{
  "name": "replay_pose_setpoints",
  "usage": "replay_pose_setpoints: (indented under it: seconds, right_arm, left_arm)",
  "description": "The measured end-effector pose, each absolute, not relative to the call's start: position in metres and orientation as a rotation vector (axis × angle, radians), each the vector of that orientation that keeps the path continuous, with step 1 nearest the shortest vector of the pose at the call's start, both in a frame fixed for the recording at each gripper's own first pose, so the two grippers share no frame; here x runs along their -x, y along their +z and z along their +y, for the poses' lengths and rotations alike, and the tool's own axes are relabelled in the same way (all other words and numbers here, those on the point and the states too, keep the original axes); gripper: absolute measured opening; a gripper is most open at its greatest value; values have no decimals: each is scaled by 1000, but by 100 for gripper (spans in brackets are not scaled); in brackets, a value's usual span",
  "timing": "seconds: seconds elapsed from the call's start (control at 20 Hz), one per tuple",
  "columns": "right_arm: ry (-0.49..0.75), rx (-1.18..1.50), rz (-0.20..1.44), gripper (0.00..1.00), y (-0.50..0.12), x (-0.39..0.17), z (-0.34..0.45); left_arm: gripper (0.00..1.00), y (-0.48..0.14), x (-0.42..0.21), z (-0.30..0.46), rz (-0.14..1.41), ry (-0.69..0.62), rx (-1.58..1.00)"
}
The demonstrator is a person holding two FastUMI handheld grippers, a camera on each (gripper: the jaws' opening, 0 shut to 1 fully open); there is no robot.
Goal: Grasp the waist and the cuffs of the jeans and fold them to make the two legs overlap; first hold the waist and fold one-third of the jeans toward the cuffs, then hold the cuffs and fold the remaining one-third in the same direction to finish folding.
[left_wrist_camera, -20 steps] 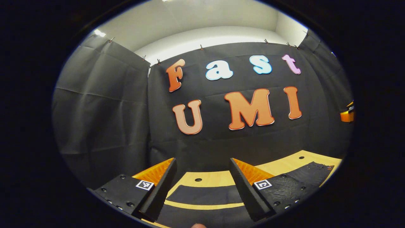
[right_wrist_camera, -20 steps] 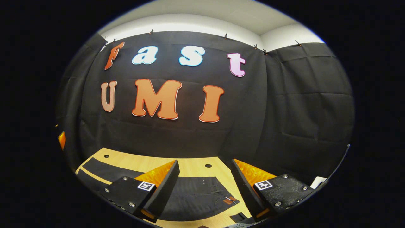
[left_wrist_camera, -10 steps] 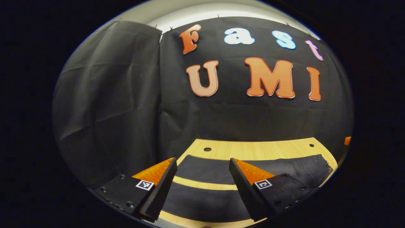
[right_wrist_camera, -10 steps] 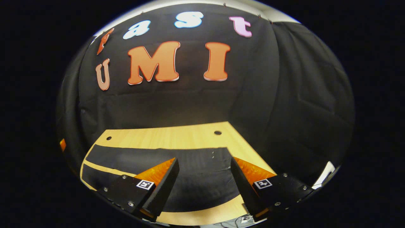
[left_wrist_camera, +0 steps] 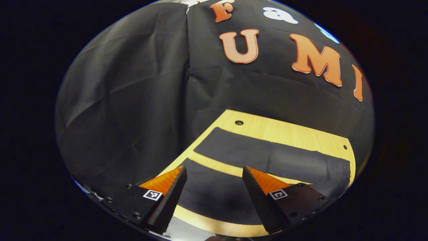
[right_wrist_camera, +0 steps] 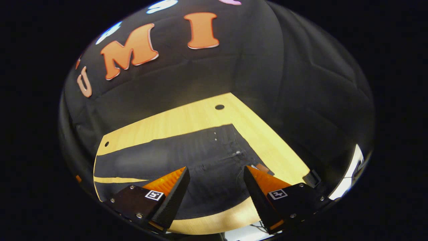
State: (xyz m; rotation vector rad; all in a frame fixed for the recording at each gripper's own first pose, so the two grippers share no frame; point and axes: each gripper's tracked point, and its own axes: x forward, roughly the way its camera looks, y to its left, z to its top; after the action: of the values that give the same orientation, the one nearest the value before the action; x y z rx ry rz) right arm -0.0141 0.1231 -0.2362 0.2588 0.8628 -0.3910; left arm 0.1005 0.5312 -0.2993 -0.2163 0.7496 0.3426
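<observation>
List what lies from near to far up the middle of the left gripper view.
Left gripper with its jaws apart → near jeans leg → strip of bare wooden table → far jeans leg → more table with a hole → black cloth wall.

Both gripper views look down and forward from above the near edge, sharing the pale wooden table [left_wrist_camera: 284,132] and dark flat-laid jeans [right_wrist_camera: 187,154].

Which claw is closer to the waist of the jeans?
The right claw: it hangs open above the waist of the jeans. The left claw, also open, hangs over the cuff end, with the two legs spread apart.
</observation>
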Motion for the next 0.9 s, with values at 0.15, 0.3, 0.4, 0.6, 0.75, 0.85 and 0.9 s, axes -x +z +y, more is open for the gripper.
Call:
replay_pose_setpoints:
  seconds: [0.15,0.3,0.4,0.6,0.75,0.85,0.9]
  right_arm:
    - [-435,-349,949,98,-264,21,111]
    - [-483,-421,1010,97,-290,28,97]
    - [-503,-473,1062,89,-307,35,92]
    - [-515,-598,1162,95,-340,47,94]
    - [-559,-618,1203,95,-356,54,82]
    - [-600,-678,1227,94,-364,57,82]
    - [-621,-699,1242,94,-369,61,80]
  left_arm:
    - [100,-327,-91,539,851,400,288]
    - [100,-352,-80,544,942,459,369]
    - [100,-362,-73,546,988,480,426]
    - [99,-391,-57,548,1077,541,536]
    - [99,-419,-45,549,1157,578,617]
    - [99,-427,-36,552,1200,601,658]
    - [99,-433,-36,553,1221,612,670]
